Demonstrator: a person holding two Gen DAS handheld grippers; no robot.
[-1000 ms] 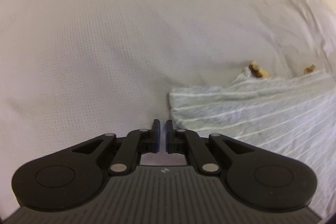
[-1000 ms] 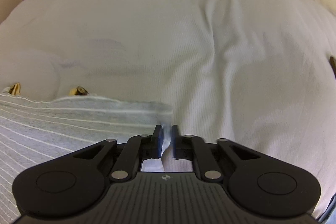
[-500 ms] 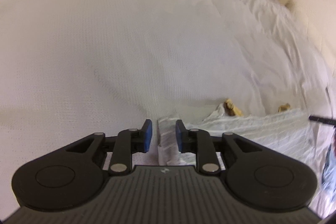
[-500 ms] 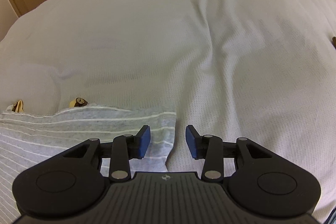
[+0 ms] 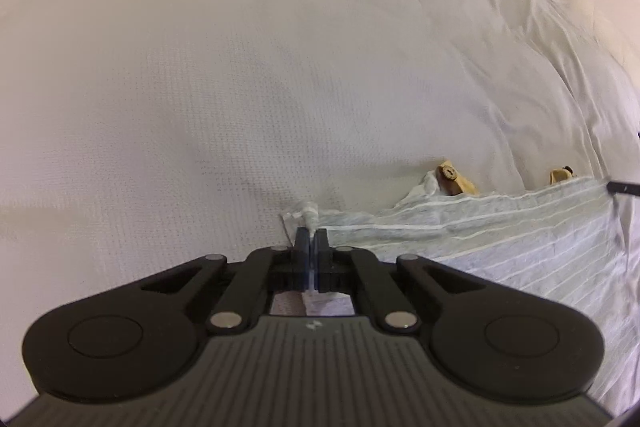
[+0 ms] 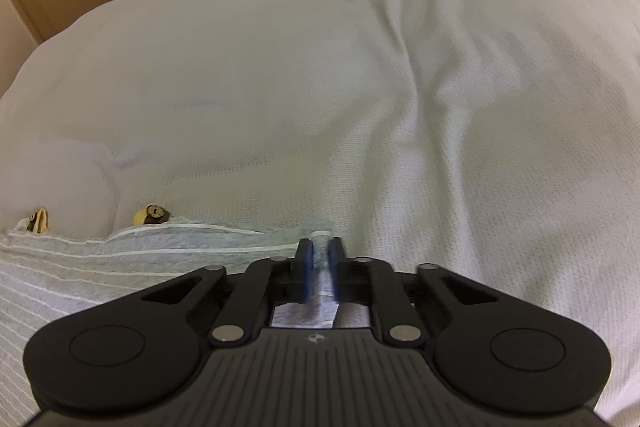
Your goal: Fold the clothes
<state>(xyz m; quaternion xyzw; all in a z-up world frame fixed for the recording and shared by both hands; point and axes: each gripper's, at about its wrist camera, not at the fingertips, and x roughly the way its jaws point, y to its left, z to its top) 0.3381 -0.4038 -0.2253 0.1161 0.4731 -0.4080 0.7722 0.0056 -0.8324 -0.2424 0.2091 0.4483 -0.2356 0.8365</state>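
1. The striped garment runs off the right edge in the left wrist view, and its near part sits behind the left gripper.
2. Beyond the garment, two tan buttoned tabs are half tucked behind its far edge (what they belong to is unclear).
3. Garment cloth between the right gripper fingers is blurred.

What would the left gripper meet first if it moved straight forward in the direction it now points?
The left gripper, shut on a corner of the striped garment, points low across the bed. Straight ahead lies only the white bedcover, so it would probably touch that first, though depth is unclear.
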